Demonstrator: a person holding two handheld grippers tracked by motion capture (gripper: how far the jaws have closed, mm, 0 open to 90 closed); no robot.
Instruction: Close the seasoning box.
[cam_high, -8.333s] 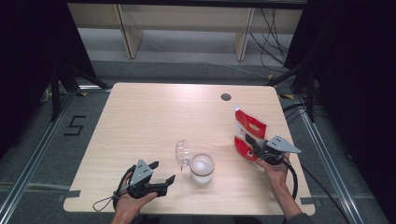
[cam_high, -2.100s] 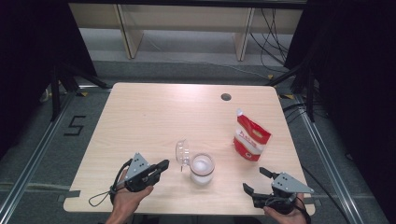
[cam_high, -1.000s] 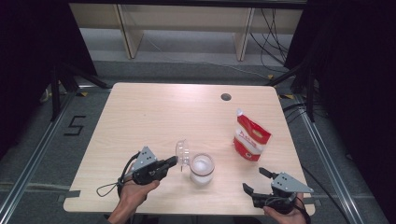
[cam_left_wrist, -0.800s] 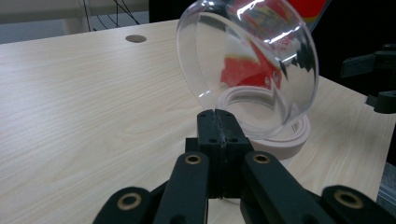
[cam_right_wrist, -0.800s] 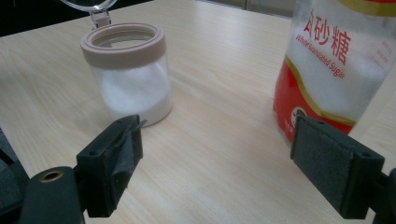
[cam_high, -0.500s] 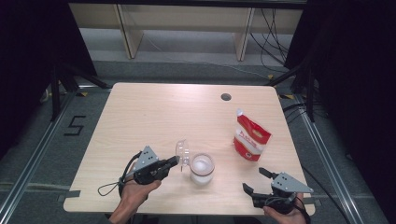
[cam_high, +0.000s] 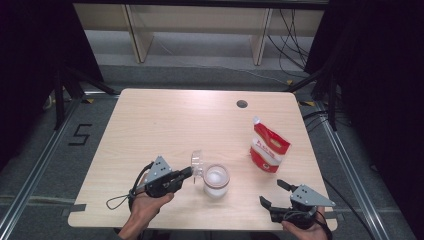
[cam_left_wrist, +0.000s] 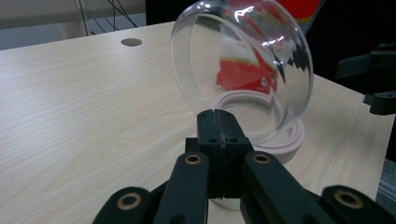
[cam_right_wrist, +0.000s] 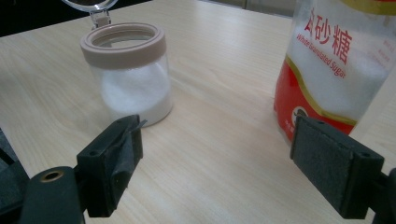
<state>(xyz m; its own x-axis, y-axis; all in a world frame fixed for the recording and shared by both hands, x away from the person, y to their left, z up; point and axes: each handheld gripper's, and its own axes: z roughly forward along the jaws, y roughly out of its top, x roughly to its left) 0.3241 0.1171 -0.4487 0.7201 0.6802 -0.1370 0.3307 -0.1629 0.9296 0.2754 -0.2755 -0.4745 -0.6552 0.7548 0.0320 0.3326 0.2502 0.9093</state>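
A glass jar (cam_high: 216, 181) with a pink rim and white sugar inside stands near the table's front middle. Its clear hinged lid (cam_high: 196, 162) is swung up on the jar's left side. My left gripper (cam_high: 187, 172) is shut, its tips right against the back of the lid (cam_left_wrist: 243, 70) with nothing between the jaws. In the left gripper view my left gripper (cam_left_wrist: 218, 126) sits just under the lid's lower edge. A red and white sugar bag (cam_high: 269, 147) stands upright at the right. My right gripper (cam_high: 271, 192) is open near the front right edge, apart from the jar (cam_right_wrist: 130, 74) and the bag (cam_right_wrist: 336, 65).
A round cable hole (cam_high: 242, 104) sits in the wooden table (cam_high: 165, 125) towards the back. Dark curtains flank both sides, and shelving and cables lie beyond the far edge. Metal floor rails run along the table's left and right.
My right gripper has left the sugar bag and come back to the front right edge. My left gripper has moved right, up to the jar's lid. Nothing has moved in the last second.
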